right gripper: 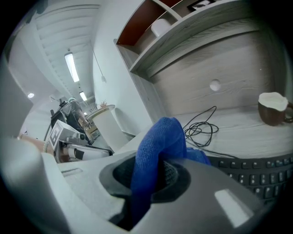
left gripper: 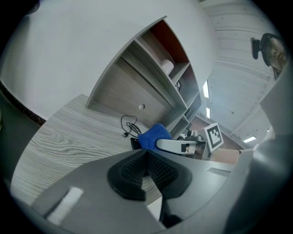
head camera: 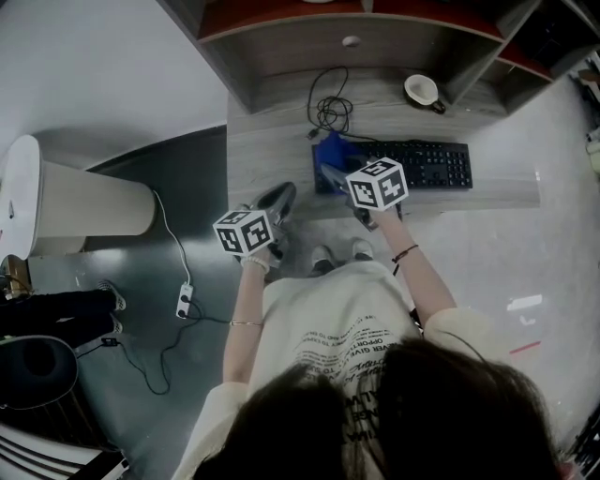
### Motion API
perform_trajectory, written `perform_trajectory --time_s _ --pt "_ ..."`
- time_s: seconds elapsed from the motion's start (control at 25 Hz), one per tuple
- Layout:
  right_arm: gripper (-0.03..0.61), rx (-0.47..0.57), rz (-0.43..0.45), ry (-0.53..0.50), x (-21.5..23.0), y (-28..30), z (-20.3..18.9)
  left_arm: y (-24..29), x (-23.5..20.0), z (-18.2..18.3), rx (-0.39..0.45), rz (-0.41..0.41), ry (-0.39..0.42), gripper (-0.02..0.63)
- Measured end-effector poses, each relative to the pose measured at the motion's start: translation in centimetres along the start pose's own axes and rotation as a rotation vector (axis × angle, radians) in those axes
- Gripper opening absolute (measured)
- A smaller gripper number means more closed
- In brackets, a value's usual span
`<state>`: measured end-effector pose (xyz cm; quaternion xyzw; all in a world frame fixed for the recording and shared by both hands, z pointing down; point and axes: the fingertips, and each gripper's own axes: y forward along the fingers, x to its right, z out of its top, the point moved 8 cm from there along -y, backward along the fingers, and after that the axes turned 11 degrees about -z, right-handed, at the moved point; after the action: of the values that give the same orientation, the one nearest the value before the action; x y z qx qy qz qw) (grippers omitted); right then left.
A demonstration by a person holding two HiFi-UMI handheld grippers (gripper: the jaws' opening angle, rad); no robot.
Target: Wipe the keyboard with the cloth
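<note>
The black keyboard (head camera: 417, 164) lies along the front of the wooden desk (head camera: 272, 141). A blue cloth (head camera: 331, 151) is bunched over the keyboard's left end, and my right gripper (head camera: 330, 172) is shut on it. In the right gripper view the cloth (right gripper: 158, 146) stands up between the pads, with keys (right gripper: 258, 171) just beyond. My left gripper (head camera: 278, 200) hovers at the desk's front edge, left of the keyboard. It is shut, its pads (left gripper: 158, 170) touching with nothing between them. The left gripper view shows the cloth (left gripper: 153, 135) ahead.
A coiled black cable (head camera: 330, 112) lies behind the keyboard. A brown cup (head camera: 424, 91) stands at the back right. A shelf unit (head camera: 356, 28) overhangs the desk's rear. A white cylindrical bin (head camera: 66, 197) and a power strip (head camera: 185, 300) are on the floor at left.
</note>
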<state>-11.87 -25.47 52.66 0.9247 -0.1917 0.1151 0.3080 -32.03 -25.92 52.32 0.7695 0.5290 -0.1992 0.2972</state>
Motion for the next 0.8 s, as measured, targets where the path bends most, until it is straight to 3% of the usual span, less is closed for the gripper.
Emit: perform_trajectory --time_s 0.52,0.8 --pt "0.052 0.023 -0.025 0.027 -2.2 1.1 -0.3 -1.5 -1.4 0.5 -0.028 -0.046 0.022 -0.003" --pt "0.052 0.035 0.019 0.023 -3.2 1.3 -0.3 -2.2 -1.5 1.2 0.006 -0.039 0.051 -0.003"
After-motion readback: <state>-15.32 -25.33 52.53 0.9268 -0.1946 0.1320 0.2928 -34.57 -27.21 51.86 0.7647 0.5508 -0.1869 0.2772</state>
